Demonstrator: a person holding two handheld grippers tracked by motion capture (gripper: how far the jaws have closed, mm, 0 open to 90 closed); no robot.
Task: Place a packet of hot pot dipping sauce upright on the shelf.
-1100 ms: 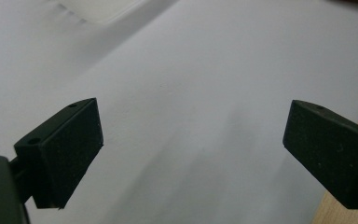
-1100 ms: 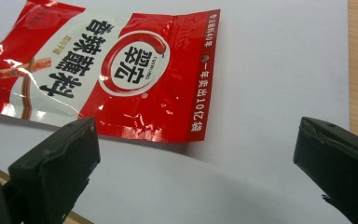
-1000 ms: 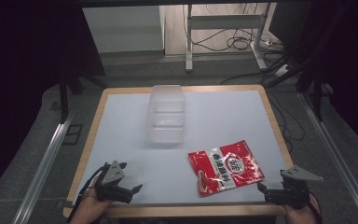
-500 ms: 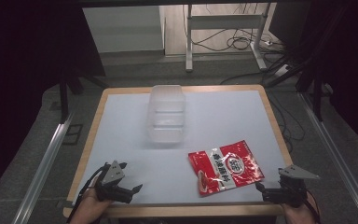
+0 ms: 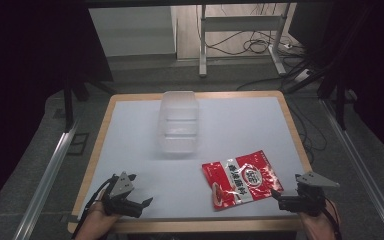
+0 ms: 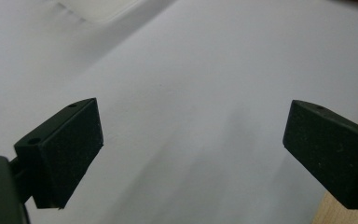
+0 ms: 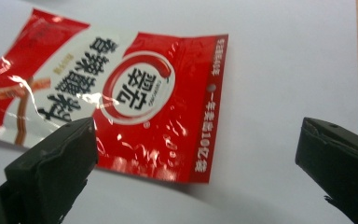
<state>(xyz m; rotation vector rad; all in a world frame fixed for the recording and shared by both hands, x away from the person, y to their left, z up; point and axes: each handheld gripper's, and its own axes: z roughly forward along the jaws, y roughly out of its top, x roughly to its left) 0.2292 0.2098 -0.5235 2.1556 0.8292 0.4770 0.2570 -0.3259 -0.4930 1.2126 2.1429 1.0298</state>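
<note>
Red snack pouch [image 5: 242, 179] lies flat on the white table top [image 5: 130, 130], just ahead of the right gripper [image 5: 280, 196] and a bit to its inner side; in the right gripper view the pouch [image 7: 135, 98] fills the space ahead of the near jaw, its sealed short edge closest to the tool and running across the gap. Right gripper [image 7: 198, 163] is released, jaws spread wide, nothing between them, not touching the pouch yet. Step in hand looks like the approach for a pinch on that sealed edge. To do it well, probably: come in low and nearly level with the table, centre the seam between the jaws, slip one jaw under the edge where the foil lifts slightly, then close on the flat seal rather than the puffy middle, since glossy foil likely slips or crumples. Clear plastic container [image 5: 179, 121] sits well ahead of both tools, toward the far middle of the table, open side up as far as I can tell, a likely drop spot. Left gripper [image 5: 142, 204] hovers low near the front table edge, far off to the other tool's side, jaws apart and empty; the left gripper view shows bare table between them [image 6: 193, 135].
</note>
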